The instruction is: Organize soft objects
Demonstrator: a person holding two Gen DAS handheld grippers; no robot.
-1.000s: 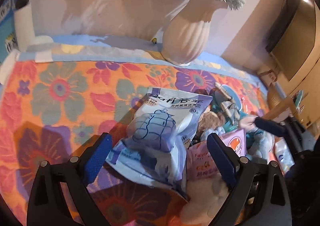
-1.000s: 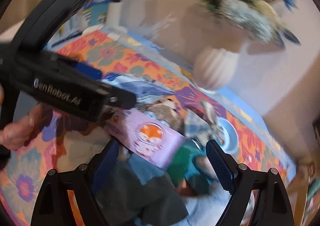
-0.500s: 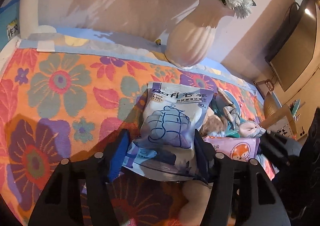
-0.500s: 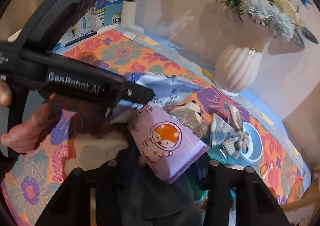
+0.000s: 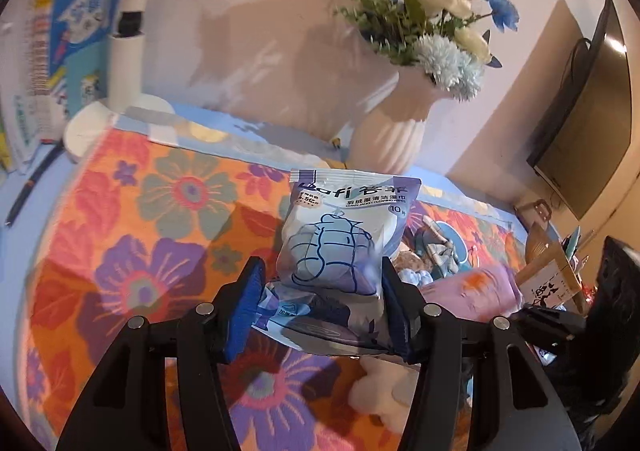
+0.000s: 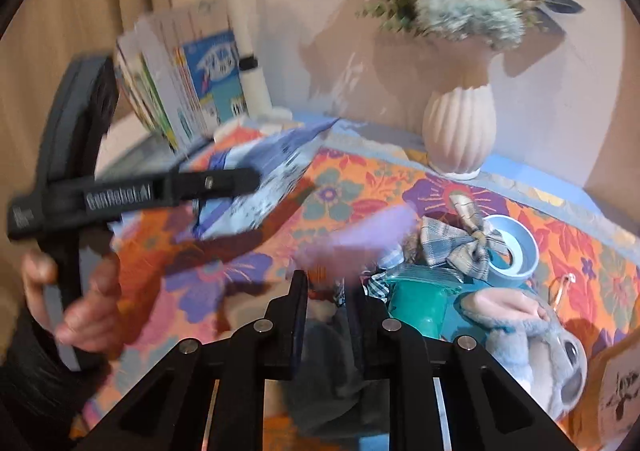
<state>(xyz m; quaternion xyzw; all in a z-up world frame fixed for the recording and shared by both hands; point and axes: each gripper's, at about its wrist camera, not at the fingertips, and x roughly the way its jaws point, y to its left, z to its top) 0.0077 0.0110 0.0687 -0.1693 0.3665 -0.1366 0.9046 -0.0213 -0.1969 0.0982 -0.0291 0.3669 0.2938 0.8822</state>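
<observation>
- The desk (image 5: 120, 211) carries a bright floral cloth (image 5: 168, 235); both views show it, each from its own side.
- A white ribbed vase (image 5: 392, 139) of blue and white flowers (image 5: 436, 35) stands at the far edge by the wall; only the left view shows a dark screen (image 5: 580, 111) on the wall to the right.
- Books (image 6: 180, 83) stand at the far left corner, sharper in the right view.
- The left gripper (image 5: 320, 307) pinches a pale blue wipes pack (image 5: 340, 243) by its lower half, the blue pads pressed on both sides. The right view shows that the pack hangs clear above the cloth, and shows the hand (image 6: 76, 303) on that gripper's handle.
- The right gripper (image 6: 326, 291) has its jaws nearly together, having just closed, on the near end of a purple pack (image 6: 360, 239), which is blurred and tilts up to the right. The left view shows that pack (image 5: 472, 291) only as a pink-purple blur to the right.
- Only the right view shows a grey plush (image 6: 532, 335), a teal item (image 6: 420, 303), a plaid bow (image 6: 460, 243) and a blue roll (image 6: 520, 251), crowded together at the right.
</observation>
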